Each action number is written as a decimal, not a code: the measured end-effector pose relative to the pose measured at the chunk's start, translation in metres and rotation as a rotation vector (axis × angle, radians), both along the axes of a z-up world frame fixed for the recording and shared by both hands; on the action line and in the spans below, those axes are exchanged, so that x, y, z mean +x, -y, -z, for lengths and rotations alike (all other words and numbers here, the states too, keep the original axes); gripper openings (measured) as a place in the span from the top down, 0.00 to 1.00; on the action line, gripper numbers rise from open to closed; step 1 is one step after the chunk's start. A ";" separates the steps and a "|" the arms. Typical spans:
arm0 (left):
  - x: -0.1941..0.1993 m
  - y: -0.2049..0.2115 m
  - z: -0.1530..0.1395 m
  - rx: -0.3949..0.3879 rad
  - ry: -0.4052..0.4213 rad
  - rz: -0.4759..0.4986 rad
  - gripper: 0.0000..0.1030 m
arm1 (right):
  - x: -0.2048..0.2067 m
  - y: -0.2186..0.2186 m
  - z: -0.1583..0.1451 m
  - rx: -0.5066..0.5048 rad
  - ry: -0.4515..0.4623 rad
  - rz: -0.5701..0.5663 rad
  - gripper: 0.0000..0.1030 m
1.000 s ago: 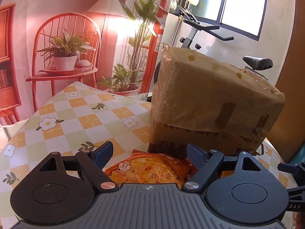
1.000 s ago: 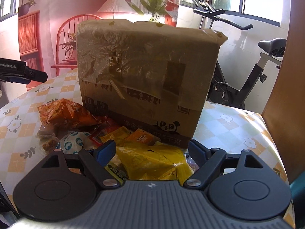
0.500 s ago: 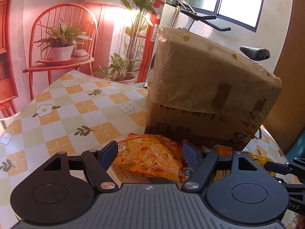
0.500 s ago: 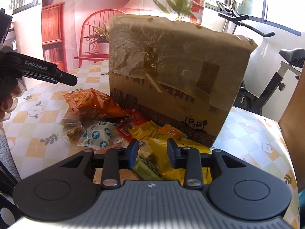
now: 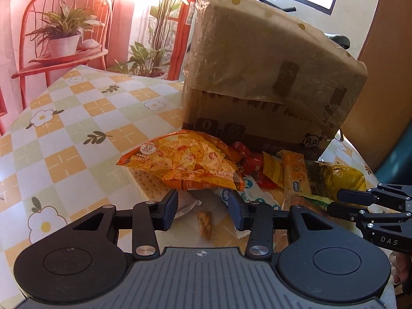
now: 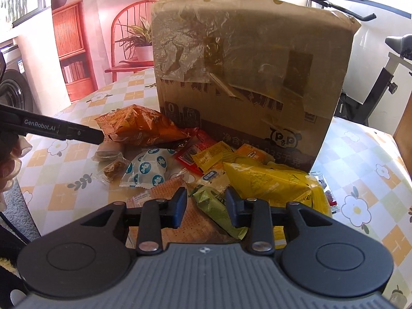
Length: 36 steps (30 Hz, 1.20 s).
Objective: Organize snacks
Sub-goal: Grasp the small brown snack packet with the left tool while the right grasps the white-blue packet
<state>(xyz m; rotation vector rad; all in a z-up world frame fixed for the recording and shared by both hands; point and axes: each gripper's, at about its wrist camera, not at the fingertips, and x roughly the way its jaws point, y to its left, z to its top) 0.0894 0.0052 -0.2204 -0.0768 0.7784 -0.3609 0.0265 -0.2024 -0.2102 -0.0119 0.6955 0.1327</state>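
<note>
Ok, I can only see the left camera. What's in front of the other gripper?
Observer: A green packet lies between the right gripper's open fingers, not pinched.
Operator: Is anything hiding past the yellow bag?
Observer: Yes, a small red packet at the yellow bag's right edge.
Operator: And that blue-spotted thing?
Observer: It's a plump white packet, with nothing on top of it.

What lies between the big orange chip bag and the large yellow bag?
In the right wrist view, between the orange chip bag and the yellow bag lie a red packet and small yellow packets.
</note>
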 end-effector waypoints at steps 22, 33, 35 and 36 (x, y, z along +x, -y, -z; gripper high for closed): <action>0.009 0.009 0.022 0.072 -0.045 0.026 0.84 | 0.046 -0.033 0.000 0.050 -0.045 -0.075 0.65; 0.002 -0.007 0.011 0.062 -0.021 -0.046 0.84 | 0.110 -0.080 0.024 0.008 -0.177 -0.093 0.47; 0.004 -0.009 0.010 0.059 -0.019 -0.060 0.84 | 0.113 -0.083 0.029 -0.016 -0.195 -0.079 0.48; 0.004 -0.010 0.010 0.058 -0.019 -0.066 0.84 | 0.113 -0.083 0.031 -0.021 -0.207 -0.070 0.47</action>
